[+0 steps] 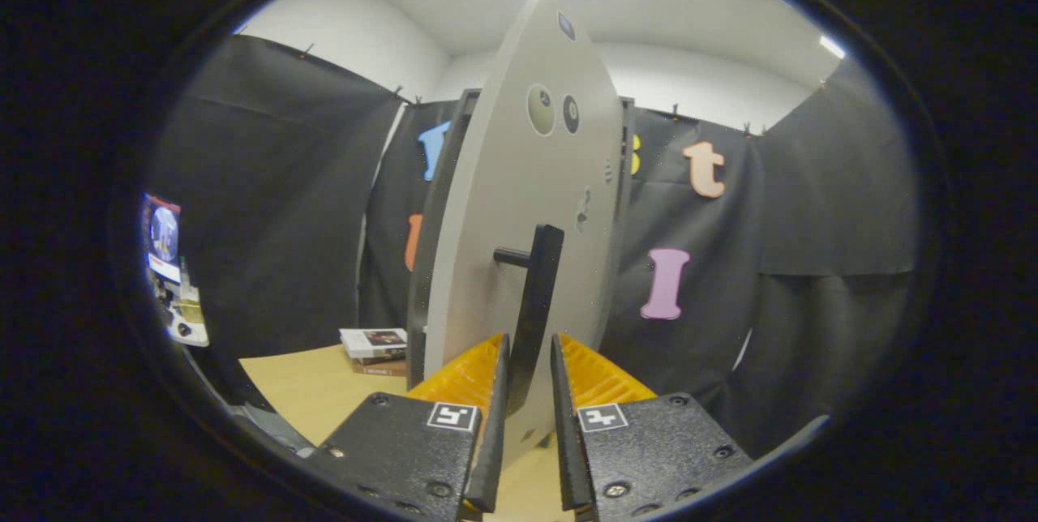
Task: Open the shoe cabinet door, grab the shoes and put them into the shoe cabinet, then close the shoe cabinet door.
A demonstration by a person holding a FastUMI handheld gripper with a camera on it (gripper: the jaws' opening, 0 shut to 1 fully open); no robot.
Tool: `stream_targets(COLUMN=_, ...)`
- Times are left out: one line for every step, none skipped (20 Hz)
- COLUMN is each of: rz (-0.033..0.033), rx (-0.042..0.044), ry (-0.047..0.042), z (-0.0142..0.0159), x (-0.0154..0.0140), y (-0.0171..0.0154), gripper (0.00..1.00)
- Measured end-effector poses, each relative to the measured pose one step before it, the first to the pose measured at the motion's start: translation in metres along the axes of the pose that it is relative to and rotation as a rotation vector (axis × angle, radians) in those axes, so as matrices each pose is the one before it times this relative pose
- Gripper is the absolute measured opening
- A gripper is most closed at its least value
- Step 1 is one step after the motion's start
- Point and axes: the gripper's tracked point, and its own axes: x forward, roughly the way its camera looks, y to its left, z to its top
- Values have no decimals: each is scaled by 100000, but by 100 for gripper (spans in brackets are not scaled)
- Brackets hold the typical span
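- Gripper view: the gripper (529, 360) has its fingers closed around the door's handle (535, 311), the bar standing upright between them; a pinch there seems meant for swinging the door (519, 206).
- The door is seen nearly edge-on, so it stands open from the cabinet (454, 181) behind.
- Books (373, 344) lie on the table (316, 392), left of the cabinet.

No readable text or numbers anywhere; the books' (375, 341) covers are too blurred.
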Motion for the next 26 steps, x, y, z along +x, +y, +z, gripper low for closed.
stream_targets(rz=-3152, rx=1674, ry=-2687, z=420, x=-1455, y=-752, gripper=32)
stream_targets(rz=-1672, rx=1562, ry=-3092, z=637, x=-1451, y=-437, gripper=32)
stream_targets(rz=-6296, rx=612, ry=-4243, z=667, x=-1543, y=-928, gripper=30)
stream_targets(rz=-803, rx=2130, ry=-4881, z=1140, x=-781, y=84, gripper=24)
stream_targets(rz=1896, rx=2281, ry=-2568, z=238, x=-909, y=667, gripper=29)
stream_targets(rz=-797, rx=1548, ry=-777, z=-63, x=-594, y=467, gripper=36)
stream_targets(rz=-1038, rx=604, ry=-177, z=-628, x=-378, y=-43, gripper=54)
stream_targets(rz=382, rx=-275, ry=-112, z=-312, x=-139, y=500, gripper=72)
stream_targets(rz=1529, rx=-1188, ry=-875, z=-72, x=-144, y=703, gripper=90)
stream_targets(rz=1537, rx=-773, ry=-386, z=-105, x=-152, y=777, gripper=93)
stream_targets(rz=1072, rx=-13, ry=877, z=-868, x=60, y=716, gripper=97)
stream_targets(rz=266, rx=504, ry=1221, z=-646, x=247, y=568, gripper=100)
stream_targets(rz=507, rx=712, ry=1798, z=-841, x=274, y=644, gripper=100)
stream_targets(rz=683, rx=778, ry=2141, z=-904, x=382, y=619, gripper=100)
stream_targets(rz=647, rx=1217, ry=2134, z=-903, x=353, y=672, gripper=100)
stream_targets(rz=1011, rx=866, ry=2163, z=-988, x=542, y=709, gripper=100)
stream_targets(rz=1965, rx=1184, ry=1913, z=-998, x=473, y=957, gripper=100)
stream_targets(rz=2888, rx=1022, ry=1438, z=-916, x=501, y=1089, gripper=100)
stream_targets(rz=2028, rx=856, ry=2128, z=-1116, x=738, y=939, gripper=100)
stream_targets(rz=715, rx=769, ry=2263, z=-1227, x=551, y=395, gripper=100)
stream_targets(rz=996, rx=543, ry=1904, z=-1223, x=905, y=707, gripper=100)
stream_targets(rz=840, rx=605, ry=1811, z=-1068, x=764, y=641, gripper=100)
stream_targets(rz=484, rx=536, ry=2262, z=-1359, x=802, y=527, gripper=100)
stream_targets(rz=344, rx=735, ry=2735, z=-1534, x=862, y=444, gripper=100)
stream_targets(rz=234, rx=824, ry=2859, z=-1637, x=1025, y=495, gripper=100)
stream_targets(rz=504, rx=898, ry=2838, z=-1475, x=1076, y=425, gripper=100)
